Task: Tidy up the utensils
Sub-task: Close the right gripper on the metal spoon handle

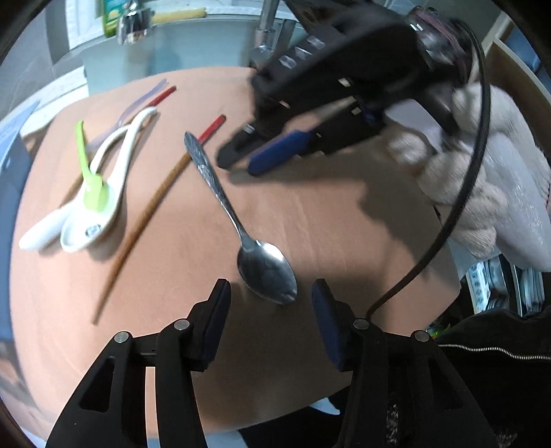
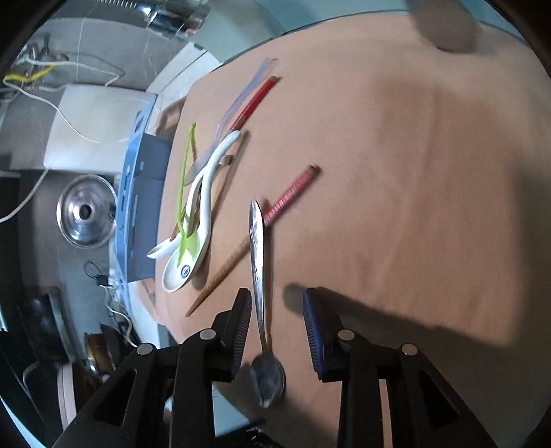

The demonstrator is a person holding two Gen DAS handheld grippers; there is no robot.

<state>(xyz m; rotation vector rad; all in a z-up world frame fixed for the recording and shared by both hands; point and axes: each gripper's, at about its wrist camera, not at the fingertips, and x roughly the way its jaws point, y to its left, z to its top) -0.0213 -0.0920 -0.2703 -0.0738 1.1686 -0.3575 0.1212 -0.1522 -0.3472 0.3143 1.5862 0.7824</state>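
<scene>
Your right gripper point(image 1: 241, 165) is smeared by motion blur in the left wrist view, and so is the hand point(image 1: 458, 151) behind it. In the right wrist view the metal spoon point(image 2: 258, 262) has a blurred bowl. A blurred grey shape point(image 2: 444, 27) is cut off at the top edge. The green spoon point(image 1: 90, 179) covers part of the white spoon's bowl point(image 1: 86, 227).

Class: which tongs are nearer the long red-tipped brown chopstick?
The right tongs: they hover just beside its red end. The left tongs sit back by the shiny metal spoon's bowl.
</scene>
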